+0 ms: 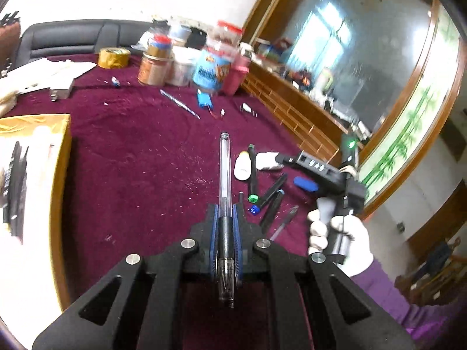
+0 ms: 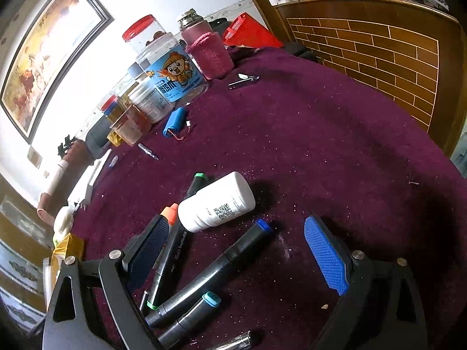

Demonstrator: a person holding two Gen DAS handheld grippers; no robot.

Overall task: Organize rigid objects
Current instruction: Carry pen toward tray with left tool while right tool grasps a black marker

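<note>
My left gripper [image 1: 226, 208] is shut on a clear pen [image 1: 224, 169] that points forward, held above the maroon cloth [image 1: 140, 157]. To its right lie a white bottle [image 1: 243, 164], black markers [image 1: 273, 201] and another pen [image 1: 284, 221]. My right gripper [image 2: 236, 227] is open, low over the cloth, its blue pads on either side of several black markers [image 2: 216, 268] and the white bottle [image 2: 217, 202], touching none. It also shows in the left wrist view [image 1: 270, 160], held by a white-gloved hand.
A gold-edged box [image 1: 35, 180] with dark items stands at the left. Jars and a pink bottle [image 2: 208, 49] stand at the back, with a tape roll [image 1: 113, 57]. A blue battery pack [image 2: 174, 122], a drill bit [image 1: 179, 103] and a nail clipper [image 2: 243, 81] lie mid-cloth. A wooden cabinet [image 2: 379, 55] borders the right.
</note>
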